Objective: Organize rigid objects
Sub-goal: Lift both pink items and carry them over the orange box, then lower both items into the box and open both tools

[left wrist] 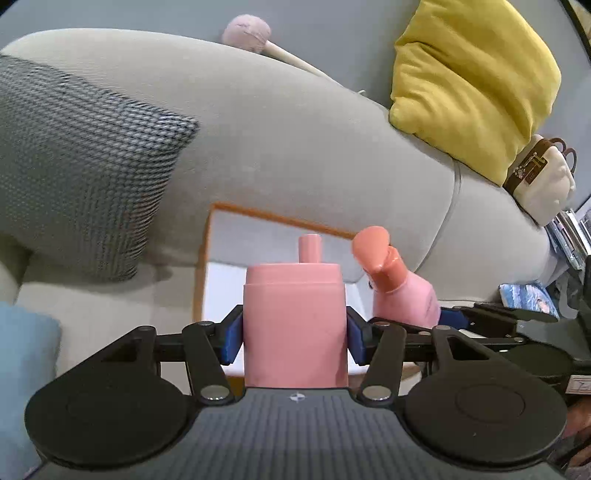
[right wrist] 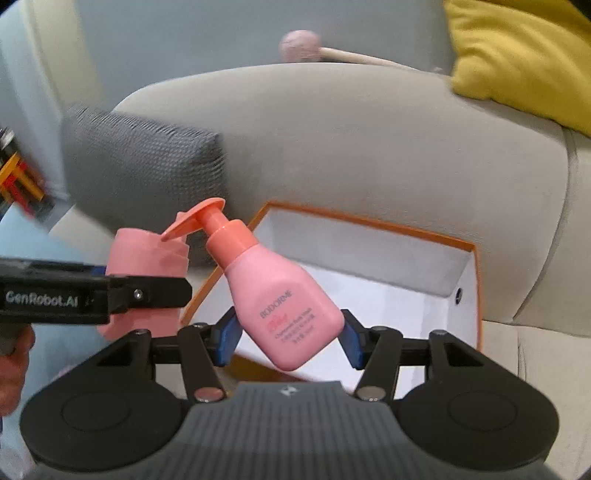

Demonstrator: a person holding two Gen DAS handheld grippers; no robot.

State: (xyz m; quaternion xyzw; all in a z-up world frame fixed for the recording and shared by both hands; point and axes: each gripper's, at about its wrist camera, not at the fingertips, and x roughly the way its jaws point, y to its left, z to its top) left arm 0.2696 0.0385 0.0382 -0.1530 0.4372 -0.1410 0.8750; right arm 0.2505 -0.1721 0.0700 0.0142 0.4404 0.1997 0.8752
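Two grippers, two pink bottles, one box. Left gripper (left wrist: 294, 332) is clenched on the pink cylinder bottle (left wrist: 294, 325), blue pads (left wrist: 232, 341) pressed to both its sides; bottle upright, narrow neck on top, held in the air in front of the box. Right gripper (right wrist: 288, 334) grasps the pink pump bottle (right wrist: 282, 306) at its lower body, bottle tilted with the orange pump head (right wrist: 194, 218) leaning to the left; label reads BODORME. The pump bottle hangs over the near edge of the one white box with orange rim (right wrist: 476, 280), which sits open on the sofa seat (right wrist: 546, 369). The two bottles are just beside each other, cylinder on the left. Cushions, counted: one grey patterned (left wrist: 85, 177), one yellow (left wrist: 476, 85), one light blue (left wrist: 26, 362), one cream with a brown strap (left wrist: 543, 184). One pink-headed mallet (left wrist: 247, 33) lies on top of the sofa back.
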